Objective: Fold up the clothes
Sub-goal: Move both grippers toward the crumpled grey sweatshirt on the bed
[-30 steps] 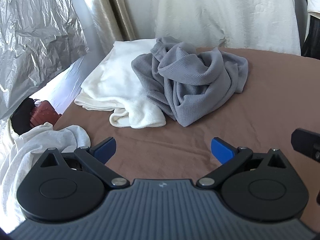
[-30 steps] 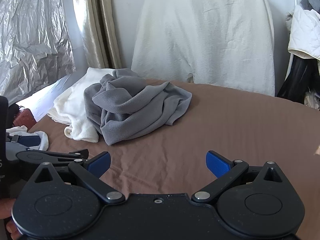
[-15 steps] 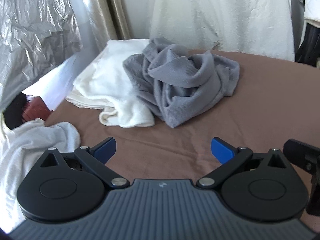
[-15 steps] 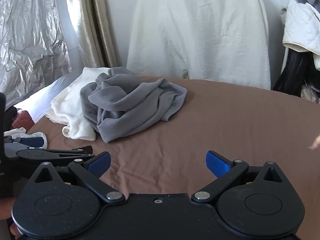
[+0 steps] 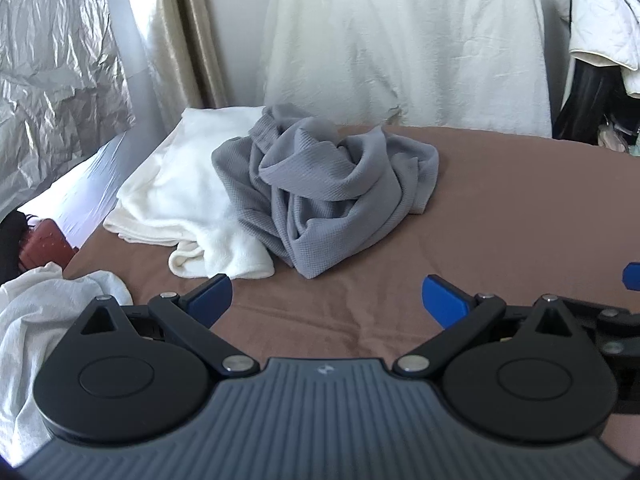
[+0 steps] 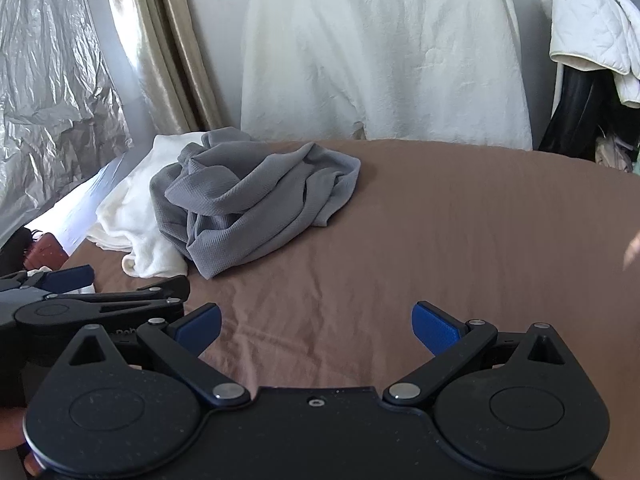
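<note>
A crumpled grey waffle-knit garment [image 5: 332, 192] [image 6: 252, 196] lies in a heap on the brown bed sheet [image 5: 500, 220] [image 6: 440, 220], partly over a white garment [image 5: 180, 192] [image 6: 132, 208] to its left. My left gripper [image 5: 326, 298] is open above bare sheet, short of the grey heap, with nothing between its blue pads. My right gripper [image 6: 316, 326] is open too, over bare sheet to the right of the left one, holding nothing. The left gripper's blue fingertips [image 6: 68, 276] show at the right wrist view's left edge.
Another white cloth [image 5: 44, 320] hangs at the bed's near left corner. A reddish-brown object [image 5: 44, 244] and silver foil sheeting [image 5: 52, 80] are at the left. A large white cover [image 5: 400, 40] stands behind the bed, with white and dark clothes [image 6: 592, 40] hanging at the right.
Both grippers have drawn back and tilted up a little, so the clothes sit farther off and lower in both views. The two tools have come closer together. Jaws stay open.
</note>
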A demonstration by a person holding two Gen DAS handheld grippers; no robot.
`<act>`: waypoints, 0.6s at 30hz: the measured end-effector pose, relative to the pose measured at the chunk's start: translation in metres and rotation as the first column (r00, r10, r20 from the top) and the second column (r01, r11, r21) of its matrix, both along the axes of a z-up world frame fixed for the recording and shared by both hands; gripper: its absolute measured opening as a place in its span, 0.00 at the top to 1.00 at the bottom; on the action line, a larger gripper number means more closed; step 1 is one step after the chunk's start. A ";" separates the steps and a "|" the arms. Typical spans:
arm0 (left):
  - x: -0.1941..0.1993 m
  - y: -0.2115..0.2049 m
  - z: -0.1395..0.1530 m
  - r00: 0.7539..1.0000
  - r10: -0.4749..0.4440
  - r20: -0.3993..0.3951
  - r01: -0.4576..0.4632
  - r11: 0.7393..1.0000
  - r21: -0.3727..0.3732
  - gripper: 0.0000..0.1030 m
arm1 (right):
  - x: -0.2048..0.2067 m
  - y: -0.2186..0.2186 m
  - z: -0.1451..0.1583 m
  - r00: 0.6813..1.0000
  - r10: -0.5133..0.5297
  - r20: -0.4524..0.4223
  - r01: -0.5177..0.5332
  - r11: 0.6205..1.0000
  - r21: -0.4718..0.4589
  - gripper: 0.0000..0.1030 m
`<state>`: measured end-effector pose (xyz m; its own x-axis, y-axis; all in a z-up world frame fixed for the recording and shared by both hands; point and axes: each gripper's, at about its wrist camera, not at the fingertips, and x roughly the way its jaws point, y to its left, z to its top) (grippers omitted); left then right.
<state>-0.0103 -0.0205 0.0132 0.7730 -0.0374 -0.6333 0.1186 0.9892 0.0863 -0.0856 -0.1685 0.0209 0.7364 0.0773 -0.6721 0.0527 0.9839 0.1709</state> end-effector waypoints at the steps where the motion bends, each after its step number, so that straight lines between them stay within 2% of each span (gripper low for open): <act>1: -0.001 0.000 0.002 1.000 0.000 0.011 0.000 1.000 -0.004 0.00 | -0.001 0.000 0.001 1.000 -0.002 0.000 0.002 1.000 -0.001 0.00; 6: -0.004 0.003 0.008 1.000 -0.007 0.028 0.008 0.999 -0.048 0.00 | -0.005 -0.008 0.006 1.000 -0.028 0.005 0.029 1.000 -0.013 0.00; 18: -0.006 0.003 0.005 1.000 0.003 0.015 -0.002 1.000 -0.024 0.00 | -0.006 -0.014 0.005 0.999 -0.036 0.000 0.036 0.999 -0.001 0.00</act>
<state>-0.0159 -0.0179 0.0178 0.7823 -0.0505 -0.6209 0.1150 0.9913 0.0642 -0.0917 -0.1826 0.0257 0.7388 0.0501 -0.6721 0.0882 0.9815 0.1701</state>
